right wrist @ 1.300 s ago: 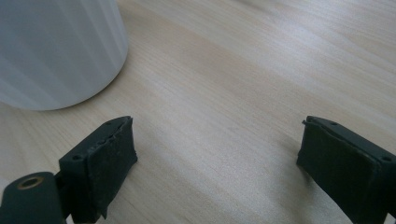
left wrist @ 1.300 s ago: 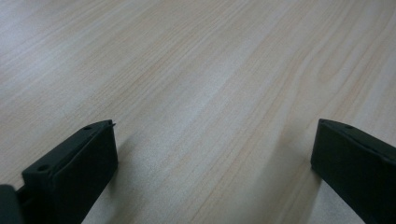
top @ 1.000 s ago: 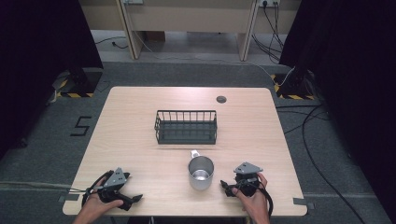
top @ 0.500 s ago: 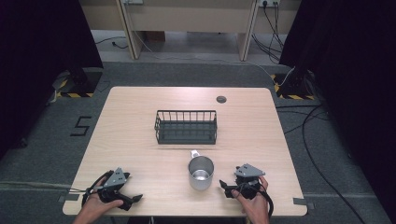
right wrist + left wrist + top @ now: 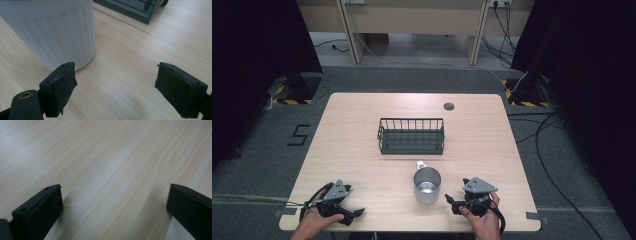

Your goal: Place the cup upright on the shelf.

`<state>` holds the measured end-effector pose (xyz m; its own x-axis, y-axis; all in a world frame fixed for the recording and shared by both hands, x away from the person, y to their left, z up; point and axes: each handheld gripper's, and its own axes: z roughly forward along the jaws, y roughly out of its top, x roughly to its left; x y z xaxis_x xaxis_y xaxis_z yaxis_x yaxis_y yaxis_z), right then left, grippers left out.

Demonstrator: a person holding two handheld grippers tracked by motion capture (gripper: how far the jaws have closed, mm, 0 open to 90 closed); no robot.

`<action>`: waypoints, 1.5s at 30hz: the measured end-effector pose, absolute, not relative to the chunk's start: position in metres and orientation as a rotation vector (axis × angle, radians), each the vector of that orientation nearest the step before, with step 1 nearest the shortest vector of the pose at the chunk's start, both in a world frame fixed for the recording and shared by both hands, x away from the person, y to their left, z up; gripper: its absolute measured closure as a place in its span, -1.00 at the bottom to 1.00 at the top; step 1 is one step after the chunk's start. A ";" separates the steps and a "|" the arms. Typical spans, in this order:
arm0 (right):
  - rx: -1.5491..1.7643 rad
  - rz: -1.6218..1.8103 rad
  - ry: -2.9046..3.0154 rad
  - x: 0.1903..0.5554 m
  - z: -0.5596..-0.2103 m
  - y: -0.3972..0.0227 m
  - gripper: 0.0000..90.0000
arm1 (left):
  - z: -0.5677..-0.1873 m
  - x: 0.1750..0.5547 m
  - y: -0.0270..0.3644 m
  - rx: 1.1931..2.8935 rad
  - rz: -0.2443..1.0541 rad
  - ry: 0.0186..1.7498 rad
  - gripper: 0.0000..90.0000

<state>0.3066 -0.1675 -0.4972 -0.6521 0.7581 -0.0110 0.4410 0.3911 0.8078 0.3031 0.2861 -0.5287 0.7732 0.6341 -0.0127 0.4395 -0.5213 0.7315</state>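
A shiny metal cup [image 5: 427,185] with a small handle stands upright on the wooden table [image 5: 362,115], near its front edge. My right gripper [image 5: 451,205] lies just right of the cup, open, its jaws pointing left toward it. In the right gripper view the cup's wall [image 5: 55,32] stands just beyond the left jaw, and nothing lies between the open jaws of the right gripper [image 5: 115,65]. My left gripper [image 5: 354,215] rests at the front left corner. In its own view the left gripper [image 5: 115,187] is open over bare wood.
A dark wire basket [image 5: 411,136] sits mid-table behind the cup; its corner [image 5: 132,7] shows in the right gripper view. A round cable grommet [image 5: 449,106] lies near the far edge. Cables trail on the floor to the right.
The right gripper has shifted slightly beside the cup, rising a little. The left gripper, cup and basket have not moved.
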 end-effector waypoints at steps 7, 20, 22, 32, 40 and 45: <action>1.006 1.172 2.271 0.302 -0.491 -0.163 -0.64 | -0.529 0.303 0.286 2.205 0.330 0.795 -1.00; 0.931 1.231 2.261 0.291 -0.477 -0.153 -0.64 | -0.529 0.303 0.286 2.205 0.329 0.795 -1.00; 0.930 1.237 2.261 0.291 -0.477 -0.152 -0.64 | -0.529 0.303 0.286 2.205 0.329 0.795 -1.00; 0.902 1.285 2.252 0.288 -0.471 -0.143 -0.65 | -0.529 0.303 0.286 2.206 0.330 0.794 -1.00; 0.886 1.340 2.229 0.284 -0.457 -0.136 -0.61 | -0.529 0.303 0.286 2.204 0.330 0.797 -1.00; 0.903 1.345 2.199 0.288 -0.445 -0.131 -0.41 | -0.529 0.303 0.286 2.208 0.331 0.793 -1.00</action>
<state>0.2878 -0.1307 -0.4450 -0.7072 0.7069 -0.0094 0.3137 0.3256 0.8919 0.3032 0.2863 -0.5286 0.7742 0.6328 -0.0102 0.4377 -0.5237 0.7308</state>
